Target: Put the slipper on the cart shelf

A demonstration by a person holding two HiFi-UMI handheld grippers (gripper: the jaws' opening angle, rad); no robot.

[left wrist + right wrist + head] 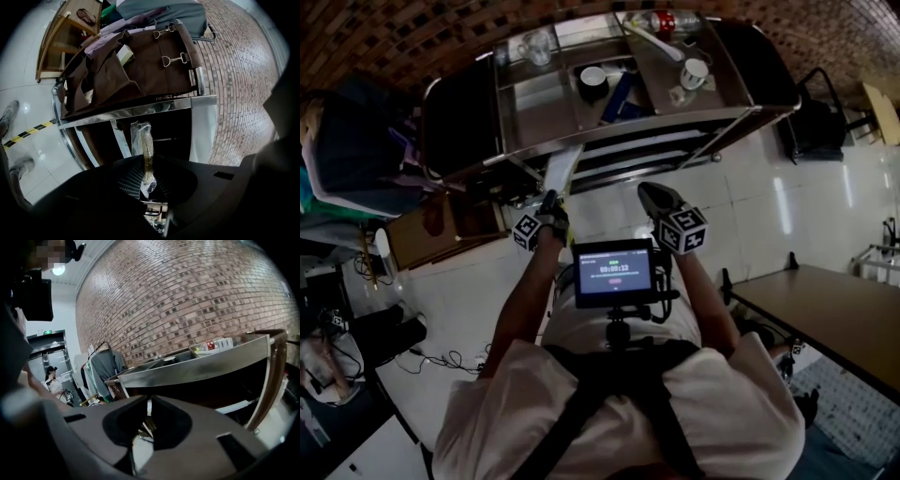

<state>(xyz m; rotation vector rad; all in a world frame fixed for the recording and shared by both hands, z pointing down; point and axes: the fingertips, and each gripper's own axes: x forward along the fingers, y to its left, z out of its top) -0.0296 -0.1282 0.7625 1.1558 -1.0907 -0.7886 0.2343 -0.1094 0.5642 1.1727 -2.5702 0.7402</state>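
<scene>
A slipper [560, 171] wrapped in clear plastic is pinched edge-on in my left gripper [555, 199], just in front of the steel cart [628, 131]. In the left gripper view the slipper [143, 140] sticks out of the left gripper [146, 161] towards the dark shelf opening under the cart's top rail [136, 111]. My right gripper [649, 194] hovers to the right of it, jaws together and empty. In the right gripper view the right gripper [149, 404] points at the cart's top tray [201, 366] from slightly below.
The cart top holds a white cup [694, 72], a black roll [593, 82], a bottle [670, 21] and a glass [539, 45]. A brown cloth bag [131, 61] hangs on the cart's left end. A wooden rack [441, 230], a wooden table [825, 319] and a chair [816, 122] stand around.
</scene>
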